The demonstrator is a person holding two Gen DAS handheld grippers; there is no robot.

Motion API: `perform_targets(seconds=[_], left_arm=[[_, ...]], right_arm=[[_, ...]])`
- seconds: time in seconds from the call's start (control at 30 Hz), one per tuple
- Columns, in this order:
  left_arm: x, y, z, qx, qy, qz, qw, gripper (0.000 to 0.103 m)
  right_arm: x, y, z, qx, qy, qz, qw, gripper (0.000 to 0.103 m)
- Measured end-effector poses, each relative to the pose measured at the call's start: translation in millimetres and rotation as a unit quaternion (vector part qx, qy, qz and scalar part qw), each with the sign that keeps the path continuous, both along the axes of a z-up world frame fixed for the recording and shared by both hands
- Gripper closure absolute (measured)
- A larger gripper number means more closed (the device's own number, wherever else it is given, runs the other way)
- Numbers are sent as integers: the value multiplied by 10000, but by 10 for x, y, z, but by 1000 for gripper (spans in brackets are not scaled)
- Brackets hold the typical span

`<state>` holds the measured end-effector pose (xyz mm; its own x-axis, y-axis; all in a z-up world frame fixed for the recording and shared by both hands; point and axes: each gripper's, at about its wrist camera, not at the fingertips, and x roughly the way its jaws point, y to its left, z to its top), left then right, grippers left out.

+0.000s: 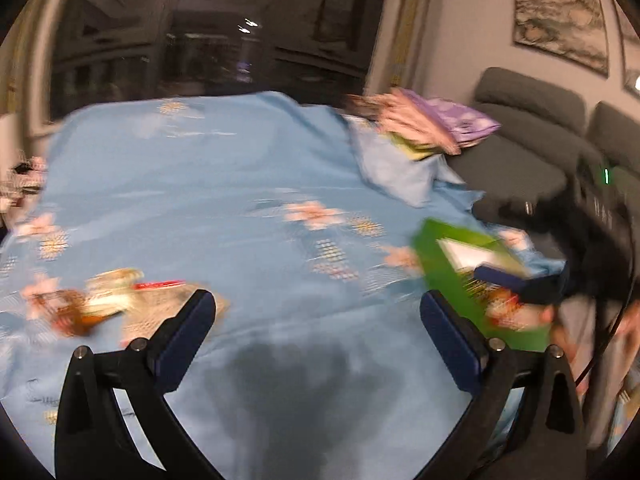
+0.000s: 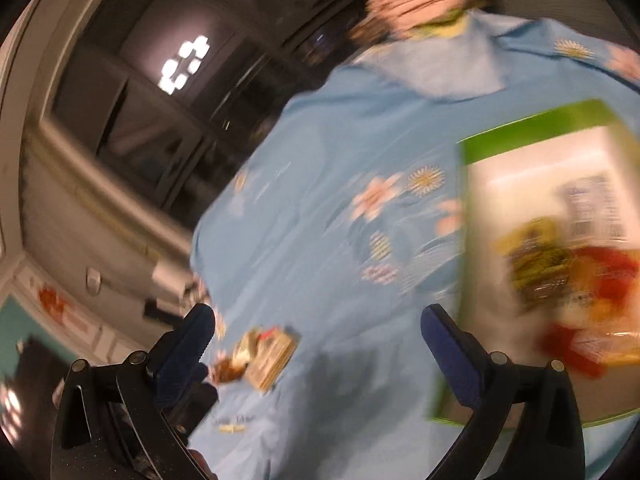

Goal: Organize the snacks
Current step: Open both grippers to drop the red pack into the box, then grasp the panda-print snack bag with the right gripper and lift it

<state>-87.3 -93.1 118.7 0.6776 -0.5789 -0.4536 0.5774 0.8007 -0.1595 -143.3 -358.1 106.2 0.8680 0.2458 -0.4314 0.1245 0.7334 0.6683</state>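
Note:
Both views are blurred by motion. A green box (image 1: 448, 276) with a white inside lies on the blue flowered cloth (image 1: 224, 184) at the right, with several red and yellow snack packets (image 2: 576, 292) in it. One brown and gold snack packet (image 1: 108, 304) lies alone on the cloth at the left, also seen as the loose packet (image 2: 264, 356) beside my right gripper's left finger. My left gripper (image 1: 316, 312) is open over bare cloth, with nothing between its fingers. My right gripper (image 2: 316, 332) is open too and holds nothing; the green box (image 2: 536, 168) is to its right.
A pile of pink, purple and green things (image 1: 428, 124) sits at the far right corner of the cloth. A grey sofa (image 1: 524, 140) stands beyond the table's right edge. Dark windows (image 1: 208, 52) fill the back wall.

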Motion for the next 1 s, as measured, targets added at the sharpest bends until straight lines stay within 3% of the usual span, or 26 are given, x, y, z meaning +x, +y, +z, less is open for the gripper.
perform_targets(seconds=[0.07, 0.23, 0.33, 0.43, 0.57, 0.7, 0.77, 0.87, 0.9, 0.93, 1.0], left_arm=[[7, 251, -123, 51, 47, 167, 9998, 0], [141, 961, -335, -723, 769, 438, 9934, 0], [173, 1235, -386, -512, 859, 864, 9912, 0], [158, 1481, -409, -260, 670, 1334, 9885, 0], [195, 1740, -439, -371, 1012, 1446, 9836, 0], [202, 2068, -447, -1171, 1444, 1490, 9712, 0], [190, 2175, -428, -1341, 1495, 1576, 9669, 0], [233, 2257, -453, -1156, 1653, 1849, 9618, 0], [246, 2281, -480, -1165, 1702, 1878, 9603, 0], [256, 2292, -499, -1171, 1753, 1881, 9593, 0], [268, 2291, -526, -1178, 1865, 1843, 9578, 0]], right_arm=[[238, 294, -44, -191, 217, 336, 9990, 0], [703, 921, -238, -244, 685, 1052, 9918, 0], [945, 1304, -251, -347, 811, 1346, 9870, 0], [1268, 1802, -155, -505, 725, 1771, 9802, 0], [1709, 2631, -118, -1472, 971, 2420, 9541, 0], [1992, 3289, -248, -2136, 1049, 2839, 9289, 0], [2067, 3483, -349, -2415, 1082, 2904, 9196, 5], [2187, 3718, -561, -2969, 1291, 2930, 8996, 25], [2248, 3793, -681, -3160, 1511, 2991, 8876, 41], [2309, 3843, -810, -3243, 1743, 3071, 8776, 63], [2346, 3839, -920, -3134, 1767, 3097, 8802, 64]])
